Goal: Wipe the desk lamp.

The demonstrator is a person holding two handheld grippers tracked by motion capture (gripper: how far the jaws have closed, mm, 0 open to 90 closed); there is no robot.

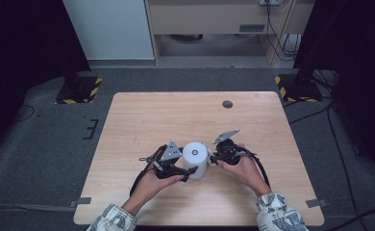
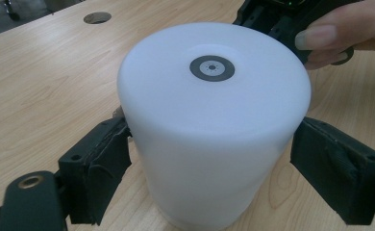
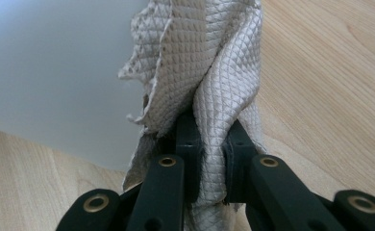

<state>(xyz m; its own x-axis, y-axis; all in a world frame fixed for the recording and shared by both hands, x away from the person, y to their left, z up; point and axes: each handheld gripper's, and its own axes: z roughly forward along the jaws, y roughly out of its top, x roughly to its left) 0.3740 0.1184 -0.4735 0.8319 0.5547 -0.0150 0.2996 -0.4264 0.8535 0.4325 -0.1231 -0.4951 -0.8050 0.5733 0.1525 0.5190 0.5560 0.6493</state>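
A white cylinder (image 1: 195,159) with a small dark ring on its flat top stands upright on the wooden table (image 1: 176,115), near the front middle. My left gripper (image 1: 189,172) holds it low down from the left, one pad pressed on each side of the cylinder (image 2: 214,120). My right gripper (image 1: 213,158) is shut on a pale quilted cloth (image 3: 209,62). The bunched cloth rises from the jaws and presses against the right wall of the cylinder (image 3: 56,72). In the left gripper view the right gripper (image 2: 281,19) and its hand (image 2: 349,29) show behind the cylinder.
A round cable hole (image 1: 228,104) sits in the table near its far edge. Bare wood lies all around the cylinder. Black stands with yellow-striped bases (image 1: 79,89) rest on the floor beyond the table's far corners.
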